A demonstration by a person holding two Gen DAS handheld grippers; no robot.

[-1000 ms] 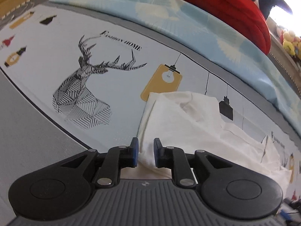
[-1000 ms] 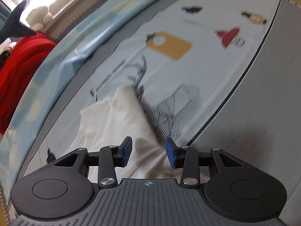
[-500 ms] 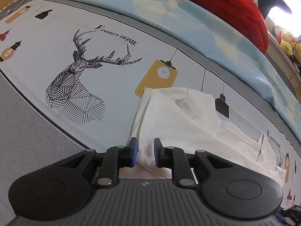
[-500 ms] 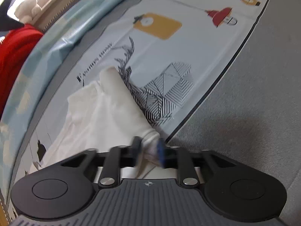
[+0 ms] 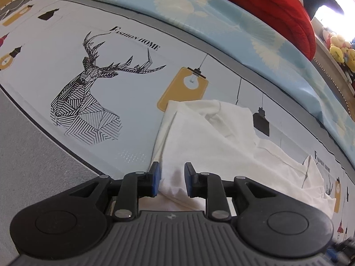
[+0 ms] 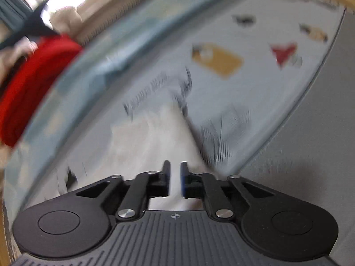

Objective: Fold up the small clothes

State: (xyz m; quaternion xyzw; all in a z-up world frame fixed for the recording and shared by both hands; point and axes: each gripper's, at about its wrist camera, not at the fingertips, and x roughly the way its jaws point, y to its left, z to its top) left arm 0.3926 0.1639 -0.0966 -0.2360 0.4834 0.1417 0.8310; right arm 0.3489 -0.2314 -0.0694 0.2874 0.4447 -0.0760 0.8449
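On the pale bedsheet printed with a deer (image 5: 88,102), the white cotton garment (image 5: 221,137) lies crumpled. My left tool (image 5: 170,180) has just loosened, cloth between its jaws; my right tool (image 6: 175,178) pinches a fold. I'd lift both evenly.

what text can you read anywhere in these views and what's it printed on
"FASHION HOME": black lettering on the pale printed bedsheet, above the striped black deer head.
"FASHION HOME": again on the same sheet, small, beside the crumpled white garment.
Right wrist view: dark lettering above the garment, too blurred to read.
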